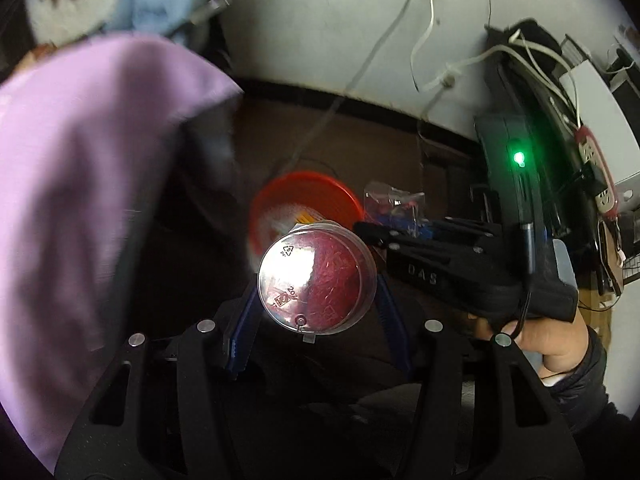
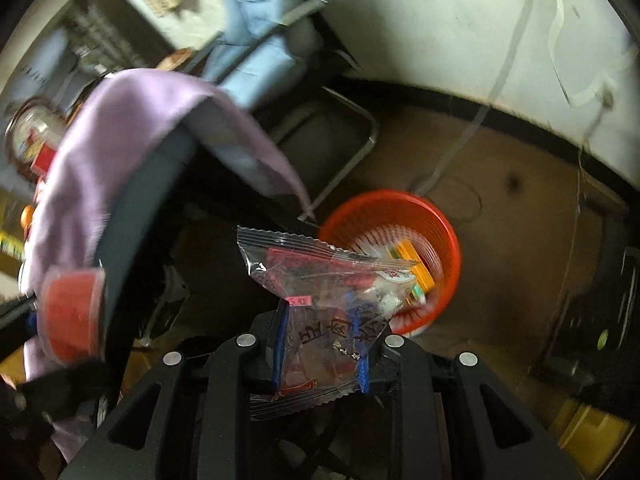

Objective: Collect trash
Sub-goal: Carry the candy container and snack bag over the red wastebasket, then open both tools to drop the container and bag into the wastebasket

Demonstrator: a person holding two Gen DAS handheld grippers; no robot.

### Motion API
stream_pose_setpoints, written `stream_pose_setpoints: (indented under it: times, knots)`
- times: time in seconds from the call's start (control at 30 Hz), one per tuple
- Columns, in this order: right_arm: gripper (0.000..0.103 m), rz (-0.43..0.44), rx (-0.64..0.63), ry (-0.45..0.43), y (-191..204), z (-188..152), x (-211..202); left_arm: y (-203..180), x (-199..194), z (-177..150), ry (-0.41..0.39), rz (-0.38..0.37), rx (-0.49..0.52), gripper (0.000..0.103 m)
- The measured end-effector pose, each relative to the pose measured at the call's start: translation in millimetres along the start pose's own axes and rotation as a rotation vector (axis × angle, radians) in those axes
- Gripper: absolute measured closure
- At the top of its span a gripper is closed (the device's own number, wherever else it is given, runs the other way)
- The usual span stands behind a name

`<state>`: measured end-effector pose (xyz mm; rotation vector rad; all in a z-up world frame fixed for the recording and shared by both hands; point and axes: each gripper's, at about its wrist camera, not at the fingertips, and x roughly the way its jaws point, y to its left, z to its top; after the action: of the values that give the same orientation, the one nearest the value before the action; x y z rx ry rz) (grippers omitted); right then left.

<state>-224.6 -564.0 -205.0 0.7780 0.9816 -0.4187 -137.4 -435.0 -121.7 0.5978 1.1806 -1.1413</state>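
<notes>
My left gripper (image 1: pixel 316 300) is shut on a clear plastic cup (image 1: pixel 316 280) with red contents, its bottom facing the camera, held above the floor. An orange trash basket (image 1: pixel 304 196) stands on the floor just beyond it. My right gripper (image 2: pixel 320 340) is shut on a clear plastic snack wrapper (image 2: pixel 320 280) with red print, held just left of the orange basket (image 2: pixel 440 224), which holds a yellow carton (image 2: pixel 418 266). The right gripper (image 1: pixel 368 232) with the wrapper (image 1: pixel 392 204) shows in the left wrist view; the cup (image 2: pixel 70 316) shows blurred in the right wrist view.
A purple cloth (image 1: pixel 88 168) drapes over a dark chair at left (image 2: pixel 132 128). A metal chair frame (image 2: pixel 360 136) stands behind the basket. Cables (image 1: pixel 440 76) hang on the white wall. A dark device with a green light (image 1: pixel 518 158) and a power strip stand at right.
</notes>
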Motion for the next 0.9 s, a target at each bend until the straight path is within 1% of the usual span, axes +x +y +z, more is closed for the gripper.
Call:
stream_pose_setpoints:
  times: [0.07,0.1,0.17,0.23,0.3,0.37,0.47,0.53,0.6,0.7,0.77,0.8,0.83,0.87,0.9]
  knots:
    - [0.077,0.003,0.067,0.023,-25,2,19,0,34,5,0.058,-0.02,-0.01,0.048]
    - [0.077,0.001,0.1,0.035,-37,3,29,1,46,7,0.079,-0.023,-0.017,0.048]
    - [0.077,-0.004,0.152,0.061,-56,5,50,5,84,13,0.145,-0.022,-0.038,0.048]
    - [0.077,0.005,0.214,0.108,-76,8,76,11,113,17,0.185,-0.004,-0.052,0.048]
    - [0.076,0.033,0.271,0.148,-89,11,100,18,141,24,0.207,0.011,-0.069,0.048]
    - [0.077,0.057,0.289,0.173,-93,15,116,25,160,29,0.224,0.021,-0.086,0.048]
    - [0.075,0.082,0.289,0.187,-93,25,132,37,194,35,0.275,0.023,-0.123,0.048]
    - [0.071,0.08,0.309,0.188,-97,33,141,42,208,38,0.302,0.018,-0.131,0.048]
    - [0.071,0.083,0.332,0.195,-103,36,148,42,221,39,0.326,0.008,-0.14,0.048]
    - [0.07,0.093,0.342,0.212,-105,38,157,45,232,37,0.347,0.028,-0.126,0.047]
    - [0.054,0.092,0.35,0.216,-107,41,160,48,233,39,0.351,0.022,-0.138,0.045]
    - [0.038,0.088,0.369,0.217,-109,42,161,49,233,39,0.357,0.002,-0.149,0.044]
    - [0.036,0.08,0.379,0.205,-111,43,157,51,232,39,0.364,-0.024,-0.158,0.04]
    - [0.036,0.072,0.375,0.192,-111,44,154,52,231,40,0.364,-0.028,-0.162,0.033]
    - [0.036,0.061,0.36,0.185,-109,47,152,50,230,41,0.358,-0.023,-0.164,0.029]
